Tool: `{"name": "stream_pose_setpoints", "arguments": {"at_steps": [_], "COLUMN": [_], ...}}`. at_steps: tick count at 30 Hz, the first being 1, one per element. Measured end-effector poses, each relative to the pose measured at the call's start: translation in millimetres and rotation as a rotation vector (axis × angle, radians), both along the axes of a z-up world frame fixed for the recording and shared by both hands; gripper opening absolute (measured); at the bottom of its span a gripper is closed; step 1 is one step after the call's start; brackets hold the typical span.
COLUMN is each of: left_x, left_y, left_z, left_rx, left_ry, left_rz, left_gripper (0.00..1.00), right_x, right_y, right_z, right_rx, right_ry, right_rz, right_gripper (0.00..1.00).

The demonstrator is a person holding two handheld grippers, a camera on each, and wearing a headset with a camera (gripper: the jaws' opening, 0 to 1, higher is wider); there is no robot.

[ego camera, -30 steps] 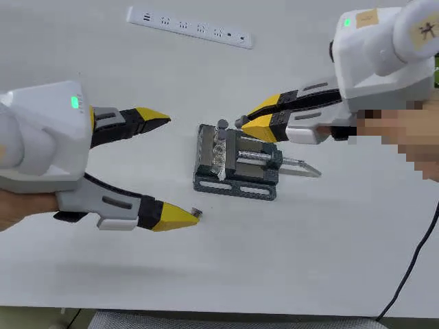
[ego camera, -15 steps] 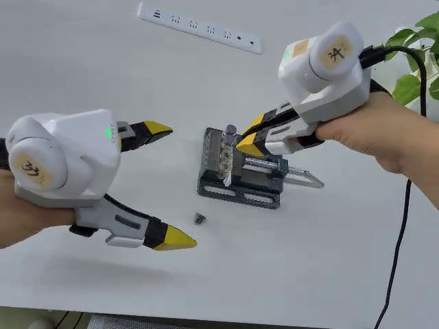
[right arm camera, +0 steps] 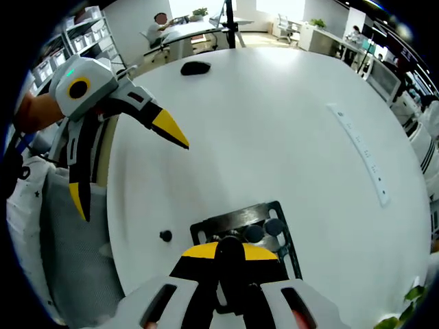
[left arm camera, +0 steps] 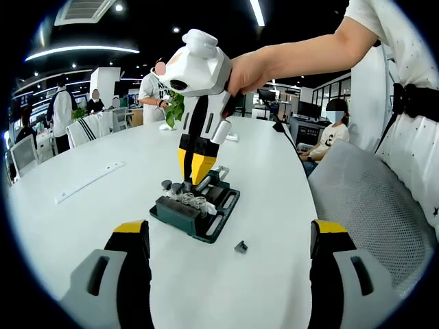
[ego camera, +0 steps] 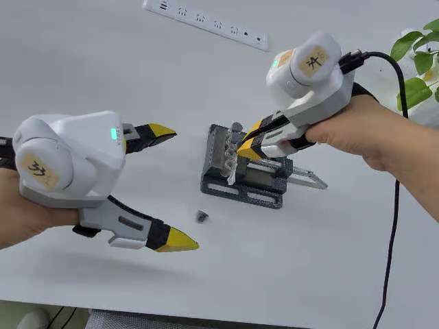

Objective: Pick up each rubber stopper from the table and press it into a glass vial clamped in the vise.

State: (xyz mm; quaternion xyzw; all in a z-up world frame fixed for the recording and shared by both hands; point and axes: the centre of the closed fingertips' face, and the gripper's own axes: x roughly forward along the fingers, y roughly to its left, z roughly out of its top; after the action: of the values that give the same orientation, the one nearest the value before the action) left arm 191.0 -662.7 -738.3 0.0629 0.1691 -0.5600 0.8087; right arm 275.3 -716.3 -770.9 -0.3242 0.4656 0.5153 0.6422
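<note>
White table (ego camera: 103, 62) stood in an open-plan office. Left gripper (ego camera: 182, 186), jaws wide apart and empty, hovered left of the vise (ego camera: 254, 185). Right gripper (ego camera: 241, 149), jaws drawn together, was poised over the vise's vials (ego camera: 225, 154), apparently pressing; any stopper held was hidden. Loose rubber stopper (ego camera: 202, 216), just before the vise, awaited pick-up next.

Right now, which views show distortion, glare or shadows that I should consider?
Head view: sharp and evenly lit, a soft shadow on the table beneath the left gripper. Left gripper view: fisheye curves the table edge, bright ceiling lights above. Right gripper view: strong fisheye bends the power strip.
</note>
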Motion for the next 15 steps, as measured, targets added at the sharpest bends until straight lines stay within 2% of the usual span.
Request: {"name": "stream_pose_setpoints", "arguments": {"at_steps": [15], "left_x": [-0.9], "left_y": [-1.7], "left_z": [-2.1], "left_rx": [-0.012], "left_ry": [0.010], "left_rz": [-0.005], "left_gripper": [0.95], "right_x": [4.7], "right_y": [0.1], "right_z": [-10.1], "right_rx": [-0.060], "right_ry": [0.003], "right_rz": [0.037], "right_gripper": [0.06]}}
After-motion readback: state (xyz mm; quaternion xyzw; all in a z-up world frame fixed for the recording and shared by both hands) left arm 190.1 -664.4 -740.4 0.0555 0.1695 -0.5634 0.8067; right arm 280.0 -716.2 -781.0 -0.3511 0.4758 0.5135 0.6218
